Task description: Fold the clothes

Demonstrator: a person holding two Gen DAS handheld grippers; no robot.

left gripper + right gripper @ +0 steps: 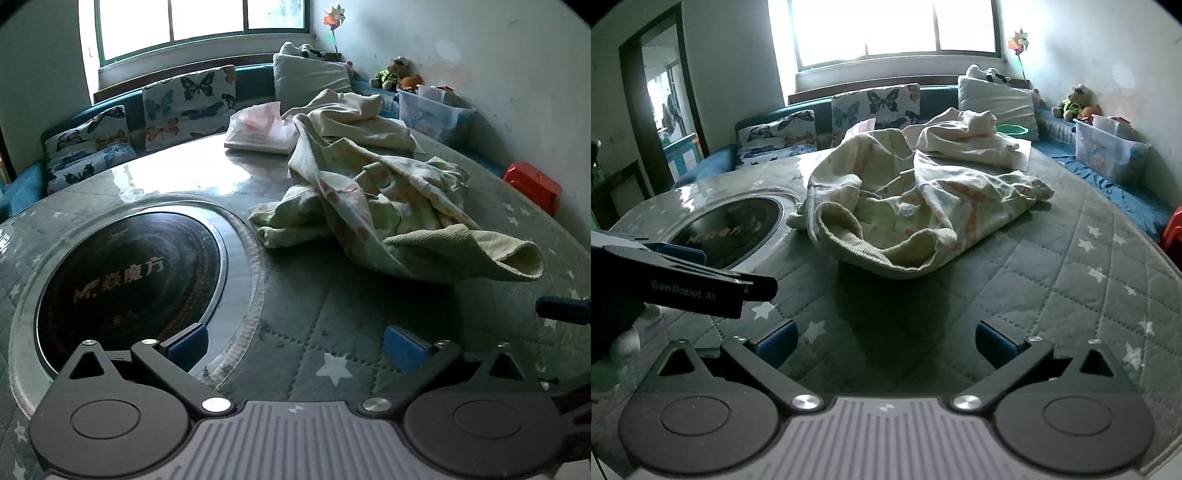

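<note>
A crumpled pale green patterned garment lies on the quilted grey star-print table cover; it also shows in the right wrist view. A cream garment lies behind it, seen too in the right wrist view. My left gripper is open and empty, above the cover, short of the green garment. My right gripper is open and empty, also short of it. The left gripper's body shows at the left of the right wrist view.
A round black induction hob is set in the table at left. A tissue pack lies at the far side. Butterfly cushions, a clear plastic bin and a red box stand around the table.
</note>
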